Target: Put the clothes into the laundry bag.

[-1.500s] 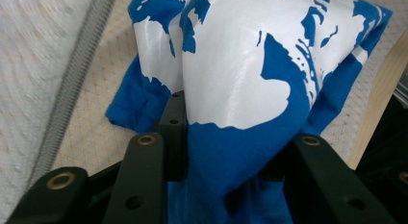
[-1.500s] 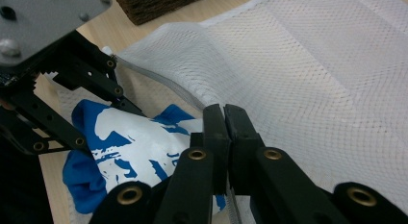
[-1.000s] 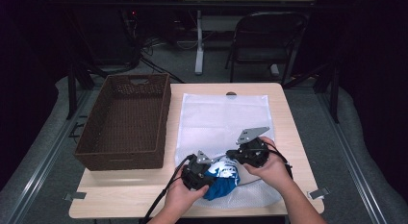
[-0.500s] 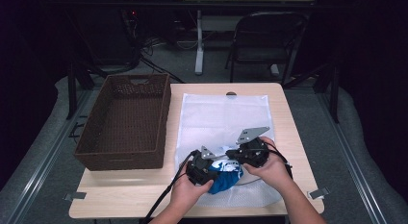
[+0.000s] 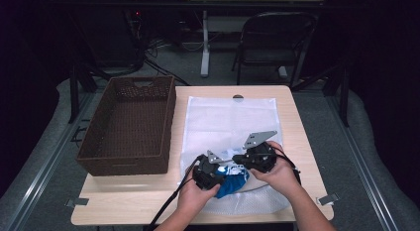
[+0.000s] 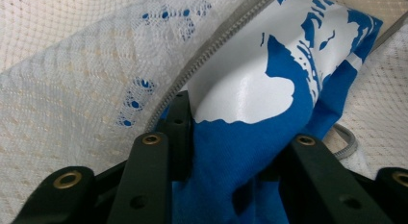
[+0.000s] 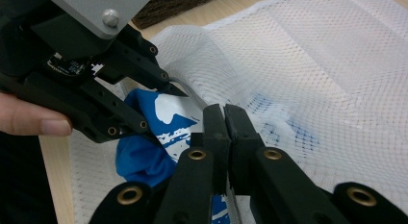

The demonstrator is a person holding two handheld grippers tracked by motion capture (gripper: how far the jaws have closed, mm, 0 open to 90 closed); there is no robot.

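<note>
Two jaws of your left gripper (image 6: 231, 156) bracket the blue cloth (image 6: 269, 137), a blue garment with a white print, and they have just been opening a little with the cloth between them; the pads still flank the bunched fabric closely, and contact on both sides cannot be confirmed. Against the earlier high views, the cloth sits slightly deeper in the mouth of the white mesh bag (image 5: 228, 122). Judged from this, insertion is under way but incomplete: most of the cloth remains outside the zipper (image 6: 211, 56) line.

Your right gripper (image 7: 224, 123) has its jaws fully closed, pinching the bag's edge beside the cloth to hold the mouth open.

No readable writing appears on the print or the bag.

Left of the bag, the brown basket (image 5: 129, 127) rests on the tabletop (image 5: 297, 117).
</note>
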